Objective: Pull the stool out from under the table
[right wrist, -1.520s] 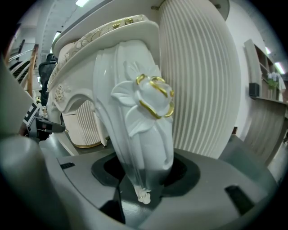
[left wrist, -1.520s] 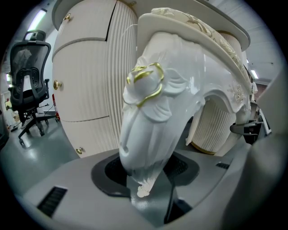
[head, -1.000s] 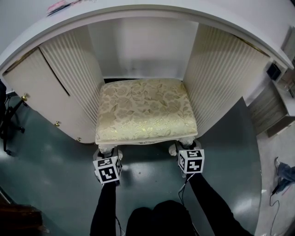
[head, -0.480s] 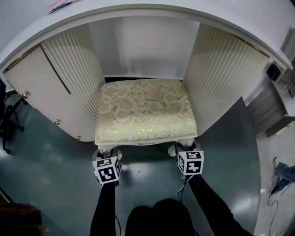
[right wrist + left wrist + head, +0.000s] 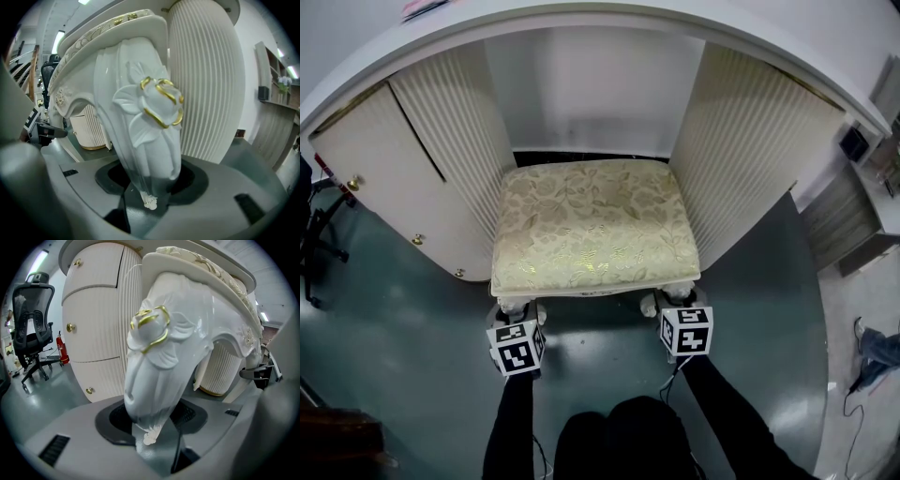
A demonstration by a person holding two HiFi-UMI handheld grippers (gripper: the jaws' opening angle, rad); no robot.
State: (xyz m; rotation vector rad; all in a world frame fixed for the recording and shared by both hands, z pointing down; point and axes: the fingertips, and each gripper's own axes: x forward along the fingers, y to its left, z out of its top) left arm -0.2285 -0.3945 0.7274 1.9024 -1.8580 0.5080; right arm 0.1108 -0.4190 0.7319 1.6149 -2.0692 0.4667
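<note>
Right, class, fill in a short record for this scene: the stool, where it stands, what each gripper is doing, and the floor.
Stool: cream floral cushion, white carved legs
Position: between the ribbed pedestals of the table
Left gripper: closed on the front left leg
Right gripper: closed on the front right leg
Floor: dark green, glossy

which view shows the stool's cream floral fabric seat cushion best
Head view: the whole cream floral fabric seat cushion shows from above. The gripper views catch only its rim, above the carved white left front leg and right front leg.
</note>
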